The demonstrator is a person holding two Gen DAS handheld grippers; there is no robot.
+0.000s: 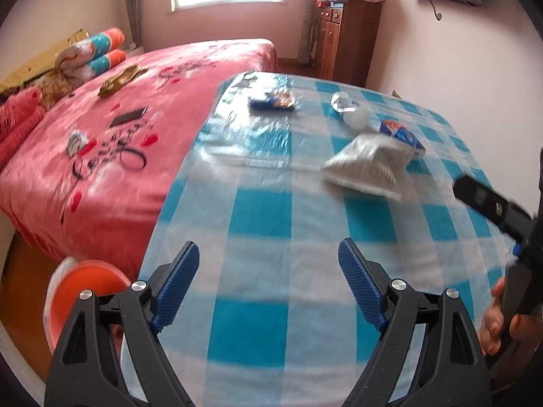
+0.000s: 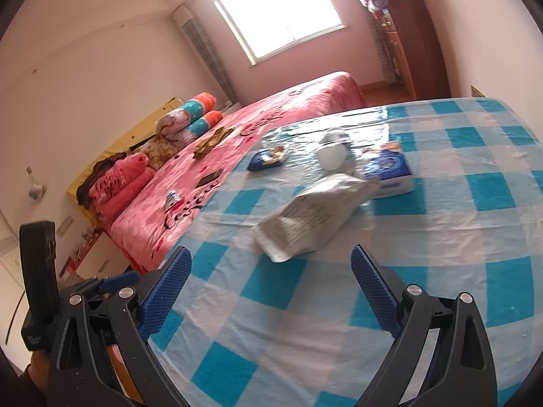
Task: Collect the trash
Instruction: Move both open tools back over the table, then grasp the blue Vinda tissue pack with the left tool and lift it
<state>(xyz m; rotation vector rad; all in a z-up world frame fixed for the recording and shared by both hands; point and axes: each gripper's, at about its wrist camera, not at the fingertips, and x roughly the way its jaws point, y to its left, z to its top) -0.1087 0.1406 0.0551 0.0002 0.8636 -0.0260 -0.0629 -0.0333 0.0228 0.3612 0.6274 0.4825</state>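
Observation:
A crumpled white paper bag (image 1: 368, 166) (image 2: 310, 215) lies on the blue-and-white checked table (image 1: 261, 217) (image 2: 441, 237). Behind it are a blue and white tissue box (image 1: 404, 137) (image 2: 390, 169), a clear crushed plastic bottle (image 1: 349, 108) (image 2: 334, 151) and a dark blue snack wrapper (image 1: 271, 100) (image 2: 266, 159). My left gripper (image 1: 268, 257) hovers open over the near table, empty. My right gripper (image 2: 271, 264) is open and empty too, with the paper bag just beyond its fingertips. Its body shows at the right edge of the left wrist view.
An orange bin with a white liner (image 1: 85, 291) stands on the floor by the table's left edge. A pink bed (image 1: 112, 156) (image 2: 217, 176) with pillows, a phone and small items fills the left. A wooden cabinet (image 1: 346, 40) stands at the far wall.

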